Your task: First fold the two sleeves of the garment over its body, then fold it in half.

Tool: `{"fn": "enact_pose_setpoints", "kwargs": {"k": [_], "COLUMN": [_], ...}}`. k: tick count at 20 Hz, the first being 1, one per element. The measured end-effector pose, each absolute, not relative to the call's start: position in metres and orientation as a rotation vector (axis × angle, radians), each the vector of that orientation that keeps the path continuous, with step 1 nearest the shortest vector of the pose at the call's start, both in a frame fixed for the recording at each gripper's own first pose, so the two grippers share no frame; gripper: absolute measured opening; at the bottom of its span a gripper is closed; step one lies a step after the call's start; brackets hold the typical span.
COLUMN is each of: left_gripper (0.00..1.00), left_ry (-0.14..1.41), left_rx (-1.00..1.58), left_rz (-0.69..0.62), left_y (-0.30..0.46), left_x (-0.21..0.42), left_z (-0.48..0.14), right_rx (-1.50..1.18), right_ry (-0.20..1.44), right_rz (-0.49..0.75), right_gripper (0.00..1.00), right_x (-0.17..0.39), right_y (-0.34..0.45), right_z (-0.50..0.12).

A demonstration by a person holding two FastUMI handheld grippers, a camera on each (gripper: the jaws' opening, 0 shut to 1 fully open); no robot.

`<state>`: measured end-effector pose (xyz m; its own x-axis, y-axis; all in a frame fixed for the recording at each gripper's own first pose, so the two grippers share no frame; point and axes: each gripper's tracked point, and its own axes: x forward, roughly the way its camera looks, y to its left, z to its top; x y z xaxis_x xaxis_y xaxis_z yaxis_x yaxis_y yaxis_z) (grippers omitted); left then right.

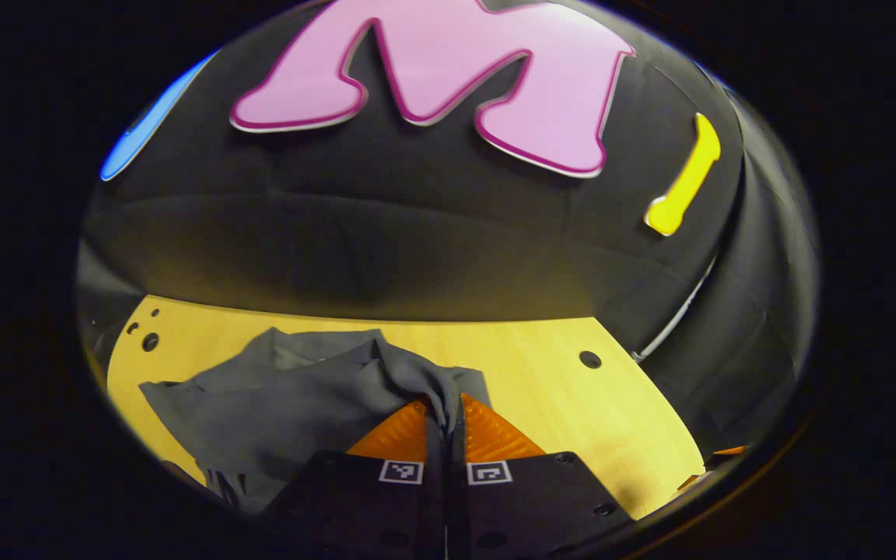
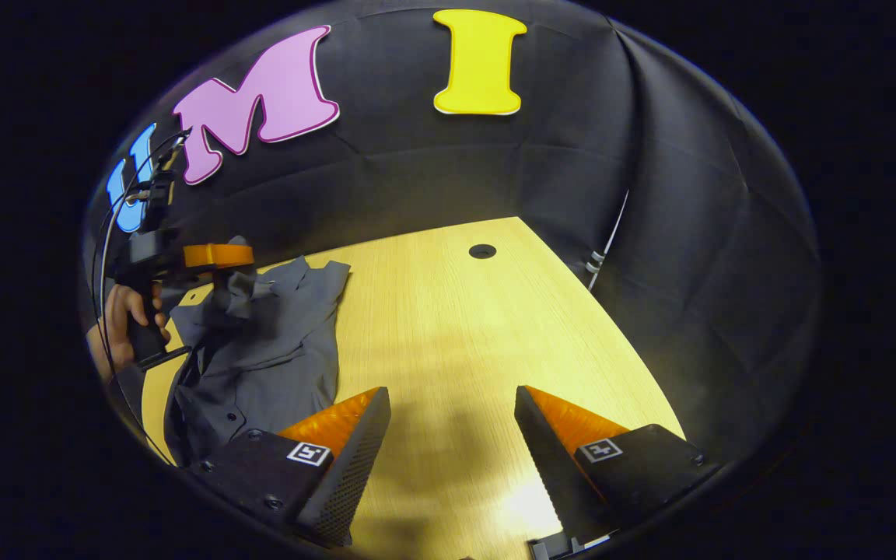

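A dark grey shirt (image 1: 285, 404) lies crumpled on the wooden table (image 1: 541, 389). My left gripper (image 1: 446, 408) is shut on a pinch of its fabric, which rises in a ridge between the two fingers. In the right gripper view the same shirt (image 2: 269, 342) lies at the left of the table (image 2: 456, 327), with a part of it lifted by the left gripper (image 2: 234, 268), held by a hand (image 2: 125, 319). My right gripper (image 2: 452, 404) stands open above bare wood to the right of the shirt, with nothing between its fingers.
The tabletop has a round hole near its far edge (image 2: 482, 250) and small holes at its far left corner (image 1: 150, 341). Black cloth walls close the booth behind and to the right. A white cable (image 2: 607, 233) runs down the right corner.
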<state>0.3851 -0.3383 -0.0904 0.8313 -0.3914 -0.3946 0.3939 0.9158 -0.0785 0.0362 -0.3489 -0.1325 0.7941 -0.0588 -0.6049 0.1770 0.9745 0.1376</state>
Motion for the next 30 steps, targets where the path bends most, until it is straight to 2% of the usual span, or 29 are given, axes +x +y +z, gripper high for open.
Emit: {"fn": "enact_pose_setpoints", "kwargs": {"k": [1, 2, 3, 7, 9, 11, 14, 19, 25, 29, 30], "left_gripper": [0.13, 0.13, 0.27, 0.6, 0.87, 0.96, 0.96, 0.96, 0.96, 0.96, 0.92], "left_ry": [0.425, 0.433, 0.437, 0.425, 0.403, 0.387, 0.36, 0.385, 0.537, 0.625, 0.642], "left_rx": [0.02, 0.028, 0.031, -0.002, -0.008, -0.005, -0.001, 0.041, 0.02, -0.037, -0.044], "left_rz": [-0.425, -0.435, -0.444, -0.502, -0.502, -0.48, -0.433, -0.312, -0.167, -0.112, -0.102], "left_y": [-0.347, -0.353, -0.359, -0.371, -0.36, -0.336, -0.282, -0.166, -0.048, -0.011, -0.005], "left_x": [0.385, 0.383, 0.382, 0.364, 0.353, 0.333, 0.298, 0.23, 0.139, 0.098, 0.091], "left_z": [-0.097, -0.102, -0.105, -0.097, -0.088, -0.077, -0.066, -0.088, -0.159, -0.197, -0.206], "right_rx": [0.195, 0.198, 0.199, 0.182, 0.173, 0.183, 0.185, 0.196, 0.229, 0.187, 0.178], "right_ry": [0.644, 0.647, 0.649, 0.645, 0.643, 0.636, 0.642, 0.661, 0.762, 0.811, 0.82], "right_rz": [-0.128, -0.128, -0.127, -0.115, -0.102, -0.09, -0.067, -0.018, 0.045, 0.045, 0.045], "right_gripper": [1.0, 0.99, 0.99, 0.99, 0.99, 1.0, 0.99, 0.99, 0.99, 0.99, 1.0], "right_x": [0.034, 0.031, 0.03, 0.021, 0.017, 0.014, 0.005, -0.016, -0.044, -0.061, -0.063], "right_y": [-0.35, -0.349, -0.347, -0.334, -0.324, -0.31, -0.285, -0.235, -0.176, -0.157, -0.153], "right_z": [-0.134, -0.136, -0.136, -0.134, -0.131, -0.127, -0.127, -0.135, -0.171, -0.198, -0.202]}}
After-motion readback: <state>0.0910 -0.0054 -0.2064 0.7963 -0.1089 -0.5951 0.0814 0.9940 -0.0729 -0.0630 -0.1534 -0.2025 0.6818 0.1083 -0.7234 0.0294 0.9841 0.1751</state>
